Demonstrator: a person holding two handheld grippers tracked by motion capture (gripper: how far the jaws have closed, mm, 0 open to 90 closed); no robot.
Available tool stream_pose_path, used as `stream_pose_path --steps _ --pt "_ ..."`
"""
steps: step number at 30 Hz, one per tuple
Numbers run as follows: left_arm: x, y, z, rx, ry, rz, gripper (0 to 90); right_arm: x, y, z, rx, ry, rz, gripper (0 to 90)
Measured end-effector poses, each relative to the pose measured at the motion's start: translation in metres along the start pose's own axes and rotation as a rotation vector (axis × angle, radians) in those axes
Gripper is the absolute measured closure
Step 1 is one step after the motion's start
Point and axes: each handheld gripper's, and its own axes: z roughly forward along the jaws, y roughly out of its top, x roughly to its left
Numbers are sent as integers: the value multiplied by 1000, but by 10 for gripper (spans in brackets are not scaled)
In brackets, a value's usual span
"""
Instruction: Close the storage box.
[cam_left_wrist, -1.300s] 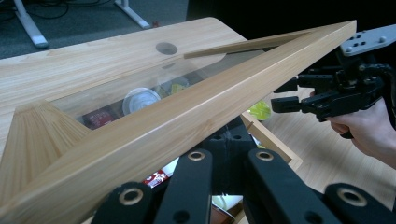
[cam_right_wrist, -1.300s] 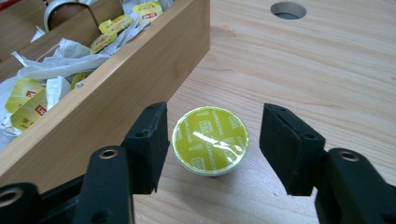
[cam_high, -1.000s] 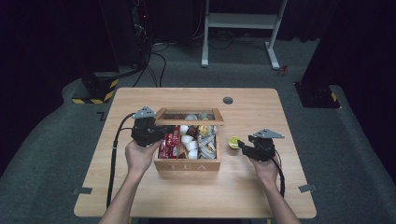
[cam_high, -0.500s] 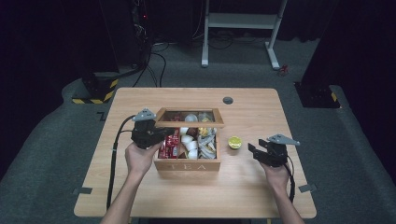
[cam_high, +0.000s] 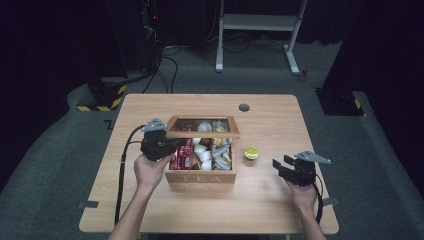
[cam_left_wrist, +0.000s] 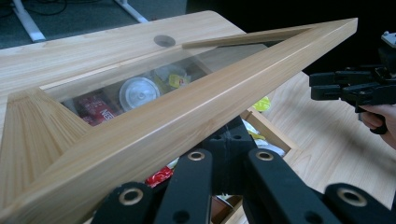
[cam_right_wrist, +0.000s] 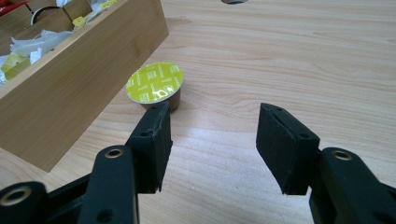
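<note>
The wooden box (cam_high: 200, 176) reads "TEA". The yellow-lidded capsule (cam_right_wrist: 155, 84) sits just ahead of the right gripper (cam_right_wrist: 212, 140), jaws apart, empty. The left gripper (cam_high: 159, 144) is clamped on the box's glass-paned lid (cam_left_wrist: 187, 112).

1. The left gripper (cam_high: 159, 143) is a matte black block with a grey three-cornered plate on top.
2. A black cable (cam_high: 121, 172) trails from it in a long loop.
3. The right gripper (cam_high: 285, 165) is black too and carries its own grey plate.
4. Its jaws are flat black links with round metal-ringed pivot holes, and its rectangular black pads (cam_right_wrist: 156, 140) look worn along the edges.
5. Both forearms are bare, with no sleeves.
</note>
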Motion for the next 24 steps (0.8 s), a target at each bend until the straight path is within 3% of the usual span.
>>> stream_pose_path --steps 4,24 --pt "0 -2 0 5 2 12 900 0 -3 -1 0 1 0 455" --pt "-2 -13 1 4 -9 -11 900 -10 -32 -8 29 -4 30 453"
